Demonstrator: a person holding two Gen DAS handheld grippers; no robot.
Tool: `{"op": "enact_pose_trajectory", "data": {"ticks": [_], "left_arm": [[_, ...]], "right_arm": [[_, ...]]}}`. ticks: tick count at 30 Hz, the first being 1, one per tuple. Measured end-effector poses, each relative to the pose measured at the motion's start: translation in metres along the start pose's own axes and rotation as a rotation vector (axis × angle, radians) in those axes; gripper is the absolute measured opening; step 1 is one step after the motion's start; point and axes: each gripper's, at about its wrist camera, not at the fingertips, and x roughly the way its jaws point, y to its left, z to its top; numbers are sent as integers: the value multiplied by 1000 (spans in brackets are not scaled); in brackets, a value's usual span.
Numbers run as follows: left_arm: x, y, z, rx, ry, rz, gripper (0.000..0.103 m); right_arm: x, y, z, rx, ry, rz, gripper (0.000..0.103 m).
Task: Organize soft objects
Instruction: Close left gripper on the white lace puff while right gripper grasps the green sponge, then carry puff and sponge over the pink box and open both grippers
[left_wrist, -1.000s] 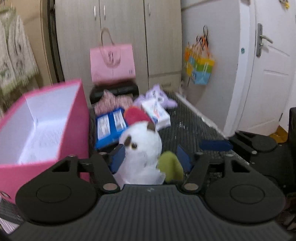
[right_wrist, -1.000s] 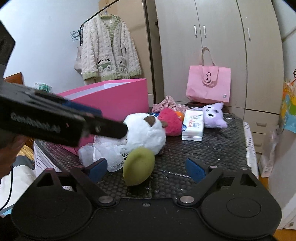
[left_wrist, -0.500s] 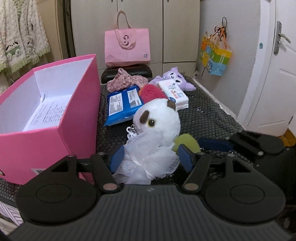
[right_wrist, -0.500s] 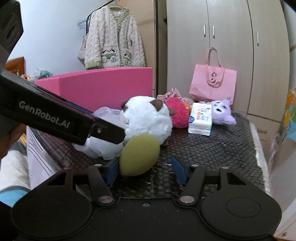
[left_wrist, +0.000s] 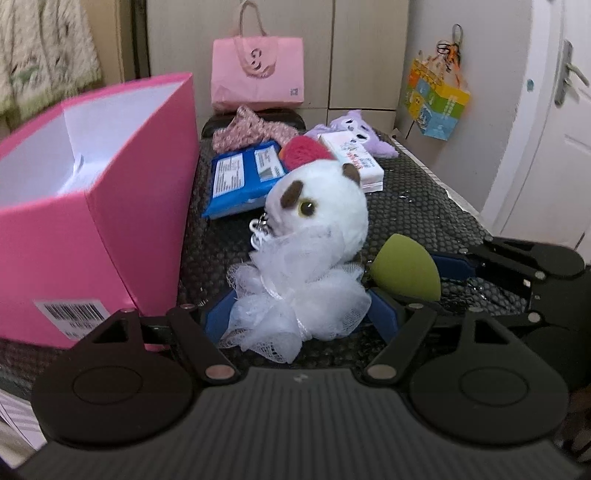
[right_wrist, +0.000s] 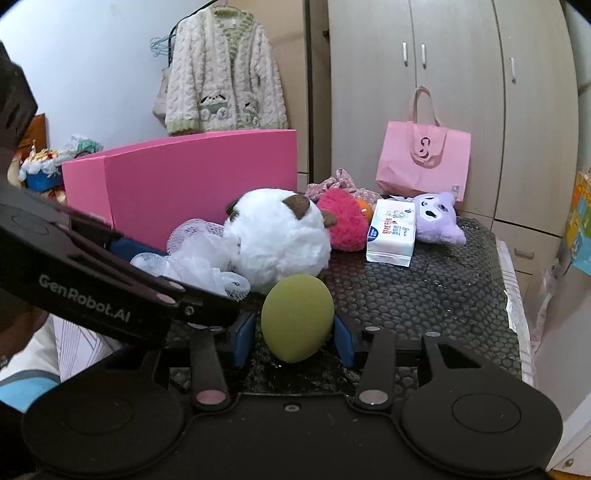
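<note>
Beige wardrobe (right_wrist: 461, 92) behind – white door (left_wrist: 554, 147) right, pale wall (right_wrist: 92, 74) left.

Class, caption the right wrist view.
Right gripper closing around green sponge beside white plush.

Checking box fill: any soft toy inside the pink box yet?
No, the left wrist view shows the pink box holding only white paper lining.

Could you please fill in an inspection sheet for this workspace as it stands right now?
Surface: black dimpled mat, dark.
Job's things: white plush with mesh pouf; green sponge; red plush; purple plush; open pink box.
Clutter: tissue pack, blue wipes, floral cloth.
Grippers: left gripper has just been opening, pouf between its jaws; right gripper has just been closing around the sponge.
Cables: nothing seen.
Surroundings: wardrobe, pink bag, cardigan, door.
</note>
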Motion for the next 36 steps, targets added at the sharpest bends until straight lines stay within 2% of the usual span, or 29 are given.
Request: {"op": "enact_pose_trajectory", "data": {"ticks": [1,3,5,9,16,22,25,31,36], "left_arm": [[2,2,0,-17,3,-4,74],[3,3,-2,-12,-6,14,59],[1,1,-4,19,-19,30,51],[-7,6,-8,-10,-51,8,43],[-27,10,-16,-5,-88,2,43],[-44,13,-23,0,-83,-6,43],[-56,18,-30,1,-67,-3,43],[-93,31,-41,-9,-76,9,43],[-111,48,-50,-41,-32,1,43]], "right_arm": [[-1,0,0,4,-5,-4,44],[-3,0,-2,7,-15,-17,43],[-6,2,-4,13,-21,-28,42],[-5,8,1,46,-2,-62,42],[-14,10,7,156,0,-78,42],[-29,35,8,126,14,-107,43],[-42,48,11,110,-11,-96,43],[-59,80,24,55,23,-46,43],[-68,100,34,88,63,106,43]]}}
